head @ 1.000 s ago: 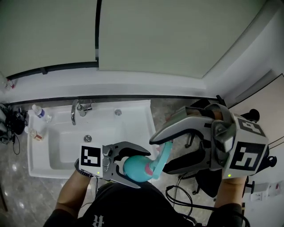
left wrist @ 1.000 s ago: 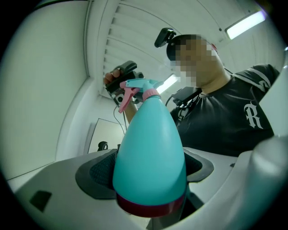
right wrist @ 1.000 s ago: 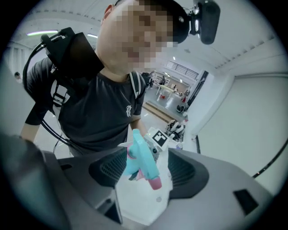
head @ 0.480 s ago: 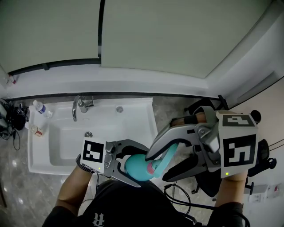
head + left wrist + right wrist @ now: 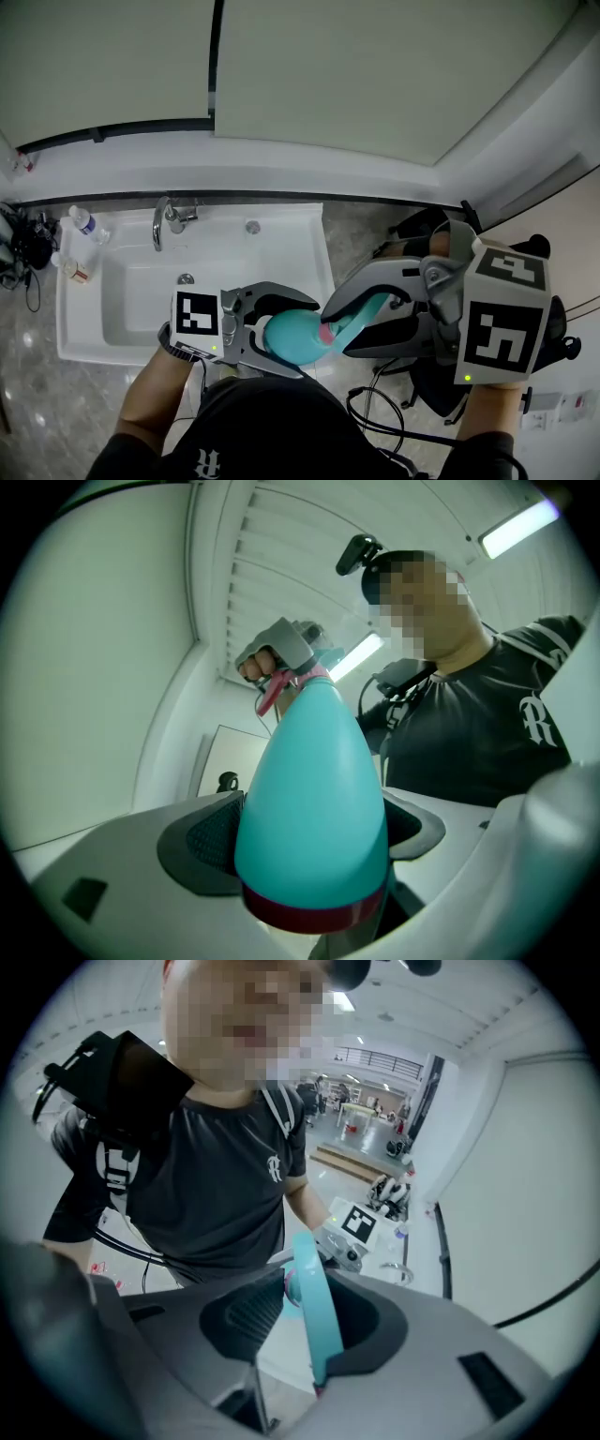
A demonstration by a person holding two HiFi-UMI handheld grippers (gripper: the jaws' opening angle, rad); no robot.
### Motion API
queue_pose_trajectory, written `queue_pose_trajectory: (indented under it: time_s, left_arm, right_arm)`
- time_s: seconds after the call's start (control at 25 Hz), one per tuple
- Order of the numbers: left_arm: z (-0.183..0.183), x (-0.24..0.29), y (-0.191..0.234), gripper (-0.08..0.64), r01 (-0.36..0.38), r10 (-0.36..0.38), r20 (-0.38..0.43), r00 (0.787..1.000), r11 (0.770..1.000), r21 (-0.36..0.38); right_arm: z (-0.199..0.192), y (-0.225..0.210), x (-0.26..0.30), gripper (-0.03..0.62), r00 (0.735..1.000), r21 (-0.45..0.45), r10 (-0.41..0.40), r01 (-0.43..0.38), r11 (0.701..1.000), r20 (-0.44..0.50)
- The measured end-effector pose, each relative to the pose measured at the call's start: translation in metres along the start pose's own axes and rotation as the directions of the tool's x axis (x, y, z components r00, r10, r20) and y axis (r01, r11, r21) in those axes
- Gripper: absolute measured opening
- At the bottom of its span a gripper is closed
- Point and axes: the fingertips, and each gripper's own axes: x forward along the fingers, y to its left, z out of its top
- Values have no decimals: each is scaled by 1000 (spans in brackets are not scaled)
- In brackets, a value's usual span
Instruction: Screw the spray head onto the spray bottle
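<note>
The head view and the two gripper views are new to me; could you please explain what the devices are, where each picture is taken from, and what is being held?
No robot here: a person holds a hand-operated two-jaw gripper in each hand. The cubes with black-and-white squares are part of them. The head view comes from a camera on the person's head, looking down; each gripper view comes from a camera riding on that gripper, looking along its jaws. The left gripper is clamped on a teal spray bottle, held roughly level. The right gripper has just been closing its jaws on the teal spray head at the bottle's neck. Below lies a white sink with a tap, and small bottles beside it.
</note>
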Motion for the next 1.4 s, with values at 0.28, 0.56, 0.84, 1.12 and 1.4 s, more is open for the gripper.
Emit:
queue_pose_trajectory:
  time_s: [0.28,0.56,0.84,1.12,1.4]
  left_arm:
    - [-3,-5,30,417,-188,195,-102,975,979,74]
    - [-6,-12,54,416,-358,372,-133,919,926,118]
    - [-17,-33,95,416,-699,752,-83,654,642,314]
    - [-34,-45,117,417,-802,894,-58,444,425,420]
    - [-38,-39,118,417,-806,849,-40,527,514,293]
  right_arm:
    - [-19,-8,-2,135,974,31,-73,81,996,-215]
    - [-43,-22,3,135,928,100,-113,158,982,-354]
    - [-80,-46,8,135,912,441,-98,285,851,-399]
    - [-114,-55,19,135,900,695,-28,355,625,-435]
    - [-110,-60,21,139,898,725,-37,378,576,-438]
